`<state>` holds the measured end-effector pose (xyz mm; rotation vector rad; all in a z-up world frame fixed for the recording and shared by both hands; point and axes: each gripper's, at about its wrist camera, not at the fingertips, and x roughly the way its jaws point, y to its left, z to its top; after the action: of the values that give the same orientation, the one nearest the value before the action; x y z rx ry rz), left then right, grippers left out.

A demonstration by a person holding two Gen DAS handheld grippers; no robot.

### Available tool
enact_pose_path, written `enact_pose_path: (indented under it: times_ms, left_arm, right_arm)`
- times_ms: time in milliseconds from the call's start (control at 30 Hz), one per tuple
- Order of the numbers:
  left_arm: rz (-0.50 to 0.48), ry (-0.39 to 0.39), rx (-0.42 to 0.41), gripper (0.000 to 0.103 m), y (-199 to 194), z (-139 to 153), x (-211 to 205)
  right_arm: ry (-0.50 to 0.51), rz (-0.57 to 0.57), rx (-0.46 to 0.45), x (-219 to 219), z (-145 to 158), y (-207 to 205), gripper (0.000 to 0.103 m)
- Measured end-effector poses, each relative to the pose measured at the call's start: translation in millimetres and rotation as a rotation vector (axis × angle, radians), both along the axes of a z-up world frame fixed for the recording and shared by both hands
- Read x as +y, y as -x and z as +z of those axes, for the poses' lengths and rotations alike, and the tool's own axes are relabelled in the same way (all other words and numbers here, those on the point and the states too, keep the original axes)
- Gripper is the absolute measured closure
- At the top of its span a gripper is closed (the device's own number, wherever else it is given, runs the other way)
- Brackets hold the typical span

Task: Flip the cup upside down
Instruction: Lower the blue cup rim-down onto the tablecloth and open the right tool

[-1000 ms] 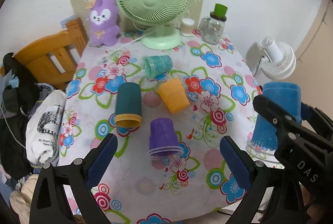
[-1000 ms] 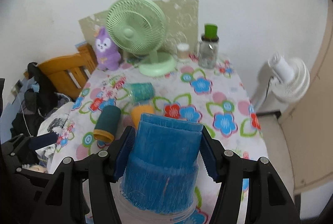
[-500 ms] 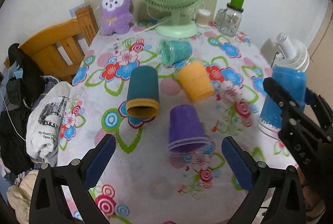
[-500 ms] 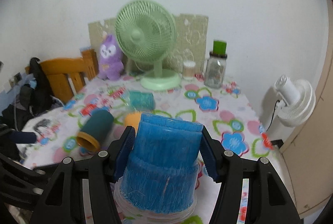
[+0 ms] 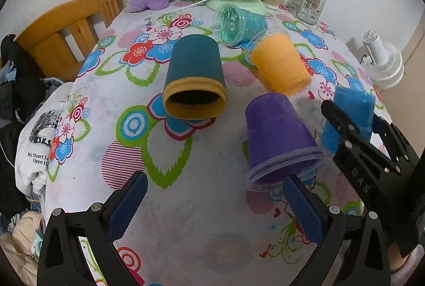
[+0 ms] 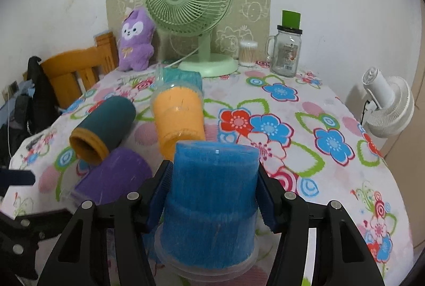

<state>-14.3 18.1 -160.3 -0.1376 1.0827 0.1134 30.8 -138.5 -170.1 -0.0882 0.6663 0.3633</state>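
My right gripper point(image 6: 213, 195) is shut on a blue cup point(image 6: 212, 201), held upside down with its rim at or just above the flowered tablecloth point(image 6: 305, 131). It also shows at the right of the left wrist view point(image 5: 350, 113). My left gripper point(image 5: 212, 203) is open and empty, low over the table's near side. A purple cup point(image 5: 279, 134) lies on its side just ahead of its right finger. A teal cup with a yellow rim point(image 5: 195, 81), an orange cup point(image 5: 279, 65) and a turquoise cup point(image 5: 239, 22) lie on their sides further back.
A green desk fan point(image 6: 191, 7), a purple plush toy point(image 6: 135, 41), a glass jar with a green lid point(image 6: 287, 46) and a cotton swab tub point(image 6: 248, 53) stand at the table's back. A wooden chair point(image 5: 66, 28) with clothes is at the left. A white fan point(image 6: 385, 105) is on the right.
My left gripper has moved forward and lower toward the lying cups. My right gripper has lowered with the blue cup toward the table, next to the purple cup.
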Motion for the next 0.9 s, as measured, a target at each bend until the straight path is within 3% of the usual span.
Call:
enact_pose_path:
  times_ms: [167,300,367,700,900]
  left_arm:
    - [-0.031,0.008,0.015,0.001,2,1,-4]
    - [-0.042,0.016,0.040,0.001,5,9,-7]
    - [-0.047,0.021,0.050,0.001,9,21,-9]
    - [-0.066,0.046,0.023,0.000,24,104,-24]
    - [-0.065,0.044,0.001,0.000,29,132,-29]
  right_arm:
    - [-0.019,0.005,0.044,-8,-2,16,0.039]
    - [-0.043,-0.008,0.084,-13,15,27,0.017]
    - [-0.058,-0.030,0.102,-18,34,32,0.013]
    - [-0.107,-0.049,0.258,-47,119,39,0.009]
    - [-0.091,-0.040,0.276,-54,147,45,0.009]
